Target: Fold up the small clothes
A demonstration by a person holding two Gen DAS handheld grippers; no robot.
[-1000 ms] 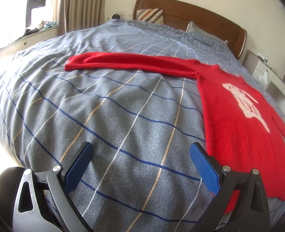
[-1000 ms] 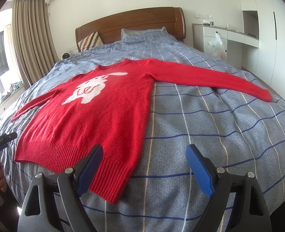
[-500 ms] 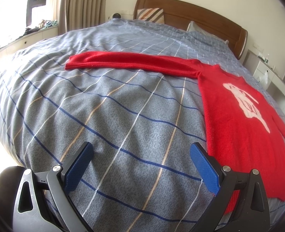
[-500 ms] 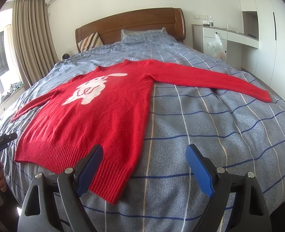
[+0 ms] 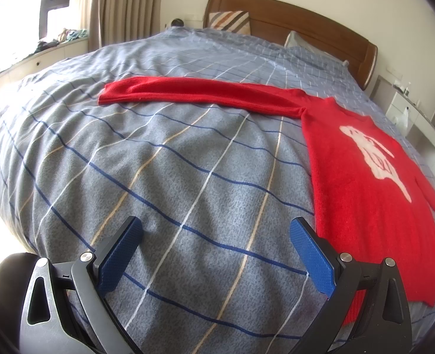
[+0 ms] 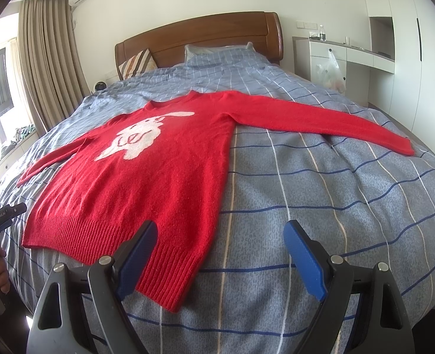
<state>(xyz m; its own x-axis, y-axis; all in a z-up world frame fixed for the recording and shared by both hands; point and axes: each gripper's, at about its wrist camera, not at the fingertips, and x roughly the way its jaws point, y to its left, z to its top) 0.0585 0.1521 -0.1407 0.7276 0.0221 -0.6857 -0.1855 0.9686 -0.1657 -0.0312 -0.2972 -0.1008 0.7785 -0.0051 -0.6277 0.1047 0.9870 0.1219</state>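
The bed (image 6: 350, 206) filled both views, its checked cover running from your hand-held grippers up to the headboard (image 6: 205, 32) at the top. The sweater (image 6: 158, 183) lay flat and face up on it: in the right view it sat centre-left, with one sleeve (image 6: 320, 124) stretched to the right edge of the frame; in the left view it ran down the right side, with the other sleeve (image 5: 202, 94) reaching across to upper centre.

Your right hand-held gripper (image 6: 220, 253) hovered at the bottom of its frame, jaws wide apart and empty, its left pad over the ribbed hem (image 6: 164, 268). Your left hand-held gripper (image 5: 217, 250) was equally spread, holding nothing, over bare cover just left of the sweater.

No fold looked begun. The knit looked soft and thick, so a shallow pinch could have slipped off or caught only the top layer. A deep pinch could have snagged the cover too, dragging the sweater askew.
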